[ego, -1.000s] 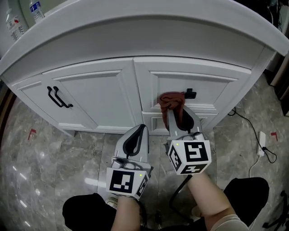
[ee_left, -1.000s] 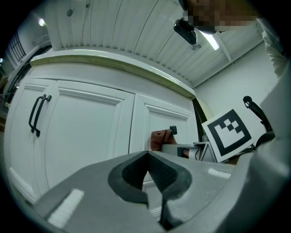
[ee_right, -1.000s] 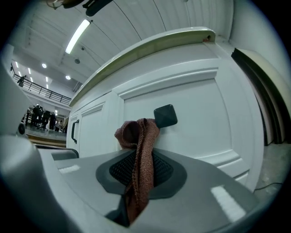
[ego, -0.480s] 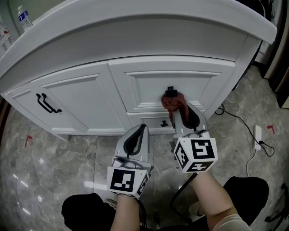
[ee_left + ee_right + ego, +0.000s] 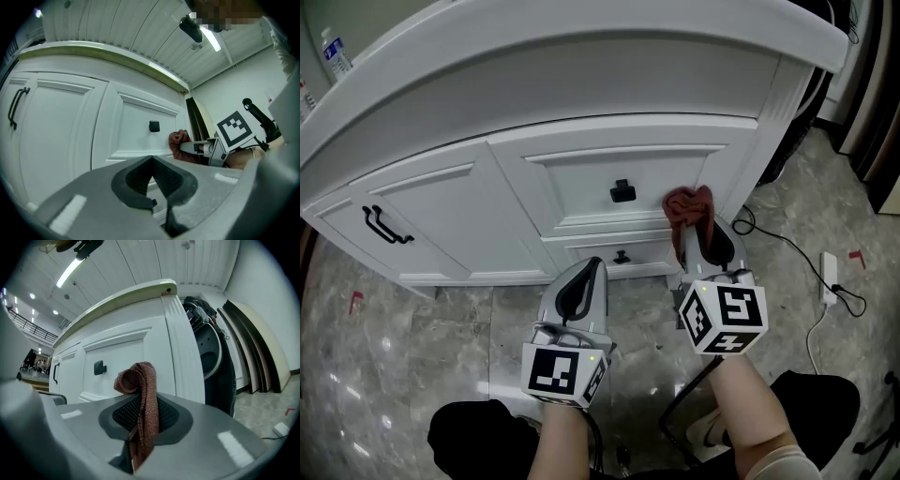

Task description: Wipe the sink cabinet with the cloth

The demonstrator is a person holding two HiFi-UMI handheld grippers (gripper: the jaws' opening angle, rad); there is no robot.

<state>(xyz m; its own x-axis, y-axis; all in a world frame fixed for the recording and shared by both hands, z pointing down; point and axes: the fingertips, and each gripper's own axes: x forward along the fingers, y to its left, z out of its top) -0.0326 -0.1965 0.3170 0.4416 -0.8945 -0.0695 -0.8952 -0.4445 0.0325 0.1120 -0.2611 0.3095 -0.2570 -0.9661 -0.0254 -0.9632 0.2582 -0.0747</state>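
The white sink cabinet (image 5: 581, 178) curves across the head view, with a drawer front and a black square knob (image 5: 622, 191). My right gripper (image 5: 701, 225) is shut on a red-brown cloth (image 5: 686, 203), which is bunched against the right end of the drawer front. In the right gripper view the cloth (image 5: 140, 394) hangs pinched between the jaws, and the knob (image 5: 99, 366) lies to its left. My left gripper (image 5: 583, 273) is shut and holds nothing, low in front of the cabinet. The left gripper view shows the cloth (image 5: 180, 143) and the knob (image 5: 153, 125).
A door with two black bar handles (image 5: 384, 225) is at the cabinet's left. A smaller knob (image 5: 622, 256) sits on the lower drawer. A black cable (image 5: 787, 248) and a white power strip (image 5: 830, 277) lie on the marble floor at the right. Bottles (image 5: 334, 54) stand on the countertop.
The right gripper has carried the cloth rightward along the drawer front, from left of the black knob to well past it. The left gripper has stayed where it was.
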